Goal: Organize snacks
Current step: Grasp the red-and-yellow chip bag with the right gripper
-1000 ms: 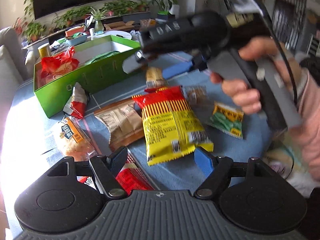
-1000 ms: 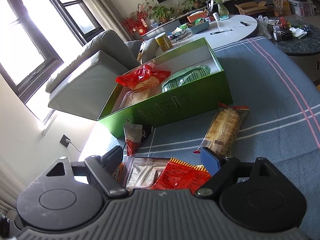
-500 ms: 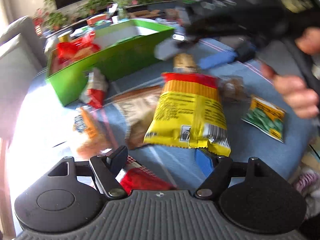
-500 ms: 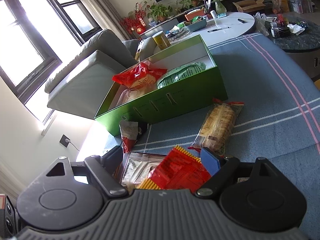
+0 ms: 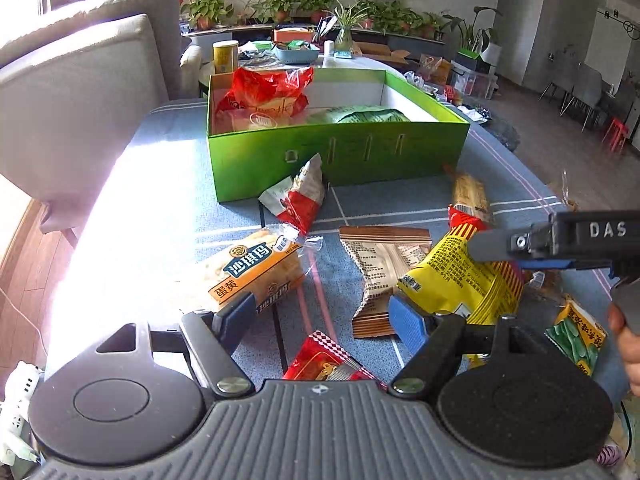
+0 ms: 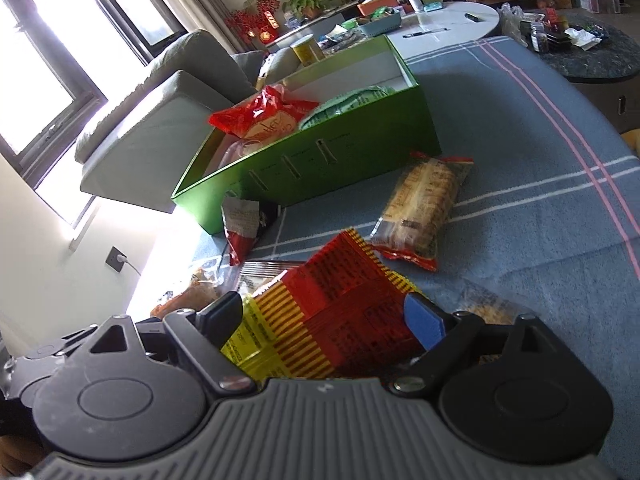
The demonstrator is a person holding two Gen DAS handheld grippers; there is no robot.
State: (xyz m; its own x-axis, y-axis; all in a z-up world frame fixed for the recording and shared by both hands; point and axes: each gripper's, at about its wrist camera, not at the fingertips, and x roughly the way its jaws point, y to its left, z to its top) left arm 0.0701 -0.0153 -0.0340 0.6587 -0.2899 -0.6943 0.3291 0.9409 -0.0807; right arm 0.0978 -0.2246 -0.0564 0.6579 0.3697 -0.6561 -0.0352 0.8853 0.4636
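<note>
Right gripper (image 6: pixel 324 320) pinching yellow-red snack bag (image 6: pixel 336 316), near-right of green box (image 5: pixel 340 156). Left gripper (image 5: pixel 320 316) spread, empty. Cracker pack (image 6: pixel 424 204), brown pouch (image 5: pixel 384 268) between. "DAS" on right gripper body.

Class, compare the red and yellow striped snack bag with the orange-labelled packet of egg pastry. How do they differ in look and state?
1. The striped bag is opaque red and yellow; the orange-labelled packet is partly clear, showing pale pastry.
2. The striped bag is raised and tilted between the right gripper fingers; the orange-labelled packet lies flat on the blue cloth, untouched.
3. The striped bag looks creased; the packet looks full.
Both are outside the green box.
</note>
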